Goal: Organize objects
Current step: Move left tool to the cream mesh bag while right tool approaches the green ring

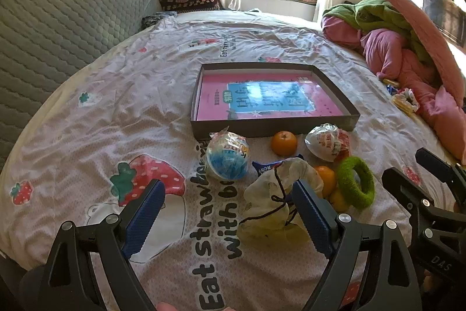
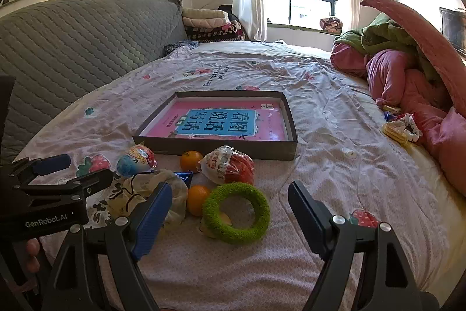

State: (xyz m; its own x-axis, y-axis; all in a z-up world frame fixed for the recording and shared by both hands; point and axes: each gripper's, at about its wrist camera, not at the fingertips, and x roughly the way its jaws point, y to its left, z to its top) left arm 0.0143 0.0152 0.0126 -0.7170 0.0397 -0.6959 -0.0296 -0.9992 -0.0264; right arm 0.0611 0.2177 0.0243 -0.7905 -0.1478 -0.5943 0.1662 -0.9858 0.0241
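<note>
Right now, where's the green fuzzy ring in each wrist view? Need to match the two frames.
Left wrist: green ring, lower right, near the right edge of the pile, standing tilted.
Right wrist: green ring, lower centre, lying between the open fingers.
Shared landmark: the shallow grey box holding a pink book, just beyond the pile.

The bed (image 2: 335, 112) lies bare right of the ring (image 2: 236, 213) and left of the blue egg (image 1: 227, 155), so tongs could pass there. The near side of the box (image 1: 273, 128) is blocked by a tight cluster: both eggs, oranges (image 1: 284, 142), the pouch (image 1: 273, 200) and ring, nearly touching. The box holds only a flat book (image 2: 221, 121). Bedding (image 2: 407, 72) heaps along the right edge.
</note>
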